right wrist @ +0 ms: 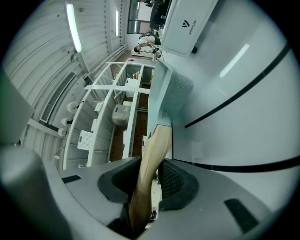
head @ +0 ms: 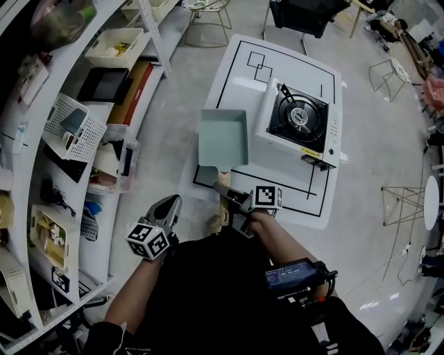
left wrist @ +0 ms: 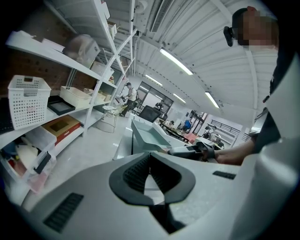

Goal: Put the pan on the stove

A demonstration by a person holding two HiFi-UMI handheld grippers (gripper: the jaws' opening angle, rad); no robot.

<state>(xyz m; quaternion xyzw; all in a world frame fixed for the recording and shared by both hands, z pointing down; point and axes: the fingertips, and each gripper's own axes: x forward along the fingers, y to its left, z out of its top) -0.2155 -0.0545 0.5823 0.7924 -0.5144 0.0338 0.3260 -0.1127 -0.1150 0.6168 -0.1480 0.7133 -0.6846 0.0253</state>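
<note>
A teal rectangular pan (head: 223, 137) lies over the left part of the white table (head: 295, 64), its wooden handle (head: 223, 202) pointing toward me. My right gripper (head: 223, 188) is shut on that handle; in the right gripper view the handle (right wrist: 152, 154) runs between the pads toward the pan (right wrist: 166, 93). The white portable stove (head: 298, 116) with its black burner stands just right of the pan, and its side (right wrist: 187, 23) shows beyond the pan. My left gripper (head: 173, 202) hangs left of the table, shut and holding nothing (left wrist: 150, 153); its view shows the pan (left wrist: 147, 136).
White shelving (head: 76, 132) with baskets, trays and boxes runs along the left. A black chair (head: 305, 14) stands beyond the table, and wire stools (head: 392, 69) are at the right. Black lines mark the tabletop.
</note>
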